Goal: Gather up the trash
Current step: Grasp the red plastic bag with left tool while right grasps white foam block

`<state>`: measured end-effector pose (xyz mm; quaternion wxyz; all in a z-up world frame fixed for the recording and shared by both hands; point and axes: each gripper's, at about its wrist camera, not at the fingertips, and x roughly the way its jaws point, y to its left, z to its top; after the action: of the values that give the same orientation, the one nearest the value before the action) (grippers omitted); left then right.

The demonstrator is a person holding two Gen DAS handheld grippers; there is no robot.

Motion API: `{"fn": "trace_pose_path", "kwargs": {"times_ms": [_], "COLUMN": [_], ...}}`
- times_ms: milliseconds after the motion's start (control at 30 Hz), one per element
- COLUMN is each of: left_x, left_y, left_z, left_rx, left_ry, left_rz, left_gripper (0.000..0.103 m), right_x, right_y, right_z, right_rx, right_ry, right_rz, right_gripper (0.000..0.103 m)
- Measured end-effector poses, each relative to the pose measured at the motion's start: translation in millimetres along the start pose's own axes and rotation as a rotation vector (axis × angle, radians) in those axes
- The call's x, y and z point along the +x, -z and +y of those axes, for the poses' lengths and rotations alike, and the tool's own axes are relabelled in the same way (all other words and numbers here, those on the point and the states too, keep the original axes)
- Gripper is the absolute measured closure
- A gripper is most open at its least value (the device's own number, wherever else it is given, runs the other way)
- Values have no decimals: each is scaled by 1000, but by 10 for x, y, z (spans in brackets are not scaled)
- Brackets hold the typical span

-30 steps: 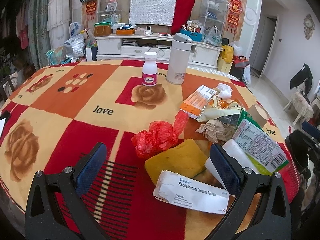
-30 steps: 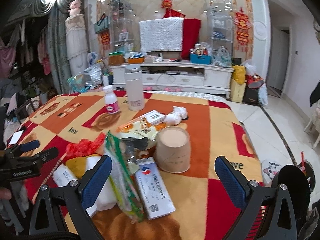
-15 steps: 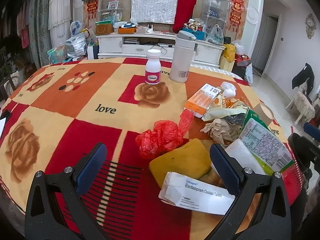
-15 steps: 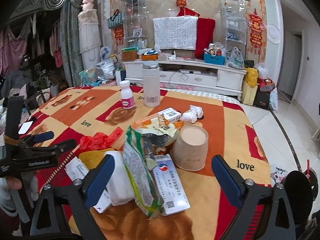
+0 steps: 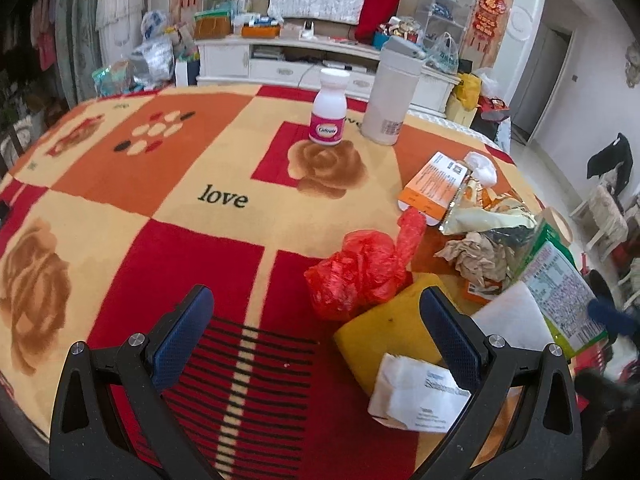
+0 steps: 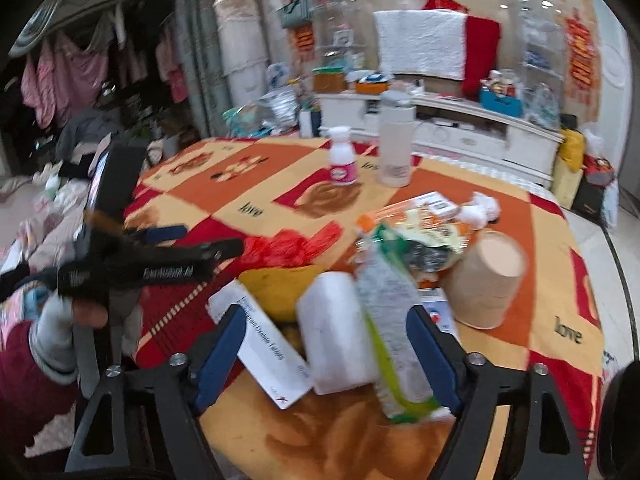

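A heap of trash lies on the table's right side: a red plastic bag (image 5: 362,270), a yellow sponge (image 5: 384,330), a white medicine box (image 5: 416,394), crumpled brown paper (image 5: 478,254), an orange box (image 5: 434,186) and a green printed packet (image 5: 558,294). My left gripper (image 5: 316,330) is open and empty, just left of the sponge. My right gripper (image 6: 326,354) is open around a white block (image 6: 338,332) and the green packet (image 6: 390,320), not touching them that I can tell. The left gripper also shows in the right wrist view (image 6: 188,246).
A pink-labelled pill bottle (image 5: 329,110) and a white flask (image 5: 390,98) stand at the far side. An upturned paper cup (image 6: 486,278) stands right of the heap. The patterned cloth (image 5: 160,208) covers the table. A black bin (image 6: 622,420) sits low right.
Both grippers have moved forward toward the trash heap. The right gripper has swung left and now frames the white block and green packet. Nothing has been gripped.
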<state>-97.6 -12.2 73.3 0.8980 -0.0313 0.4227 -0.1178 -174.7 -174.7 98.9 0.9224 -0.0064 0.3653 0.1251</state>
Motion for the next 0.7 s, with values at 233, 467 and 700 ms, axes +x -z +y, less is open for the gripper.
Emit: {"fn": "trace_pose_path", "kwargs": {"times_ms": [233,467,700], "left_x": [235,572,591], "left_y": [-137,-146,-167], "left_z": [-27,-231,-304], "left_rx": [45,146,165], "left_ry": [43,93,134], "left_rz": [47,133,164], "left_gripper": [1,17,75], "right_x": [387,601,522], "right_y": [35,57,59], "right_z": [4,-119,-244], "right_rx": [-30,-8,47], "right_ry": [73,53,-11], "right_rz": [73,118,90], "right_gripper": [41,50,70]}}
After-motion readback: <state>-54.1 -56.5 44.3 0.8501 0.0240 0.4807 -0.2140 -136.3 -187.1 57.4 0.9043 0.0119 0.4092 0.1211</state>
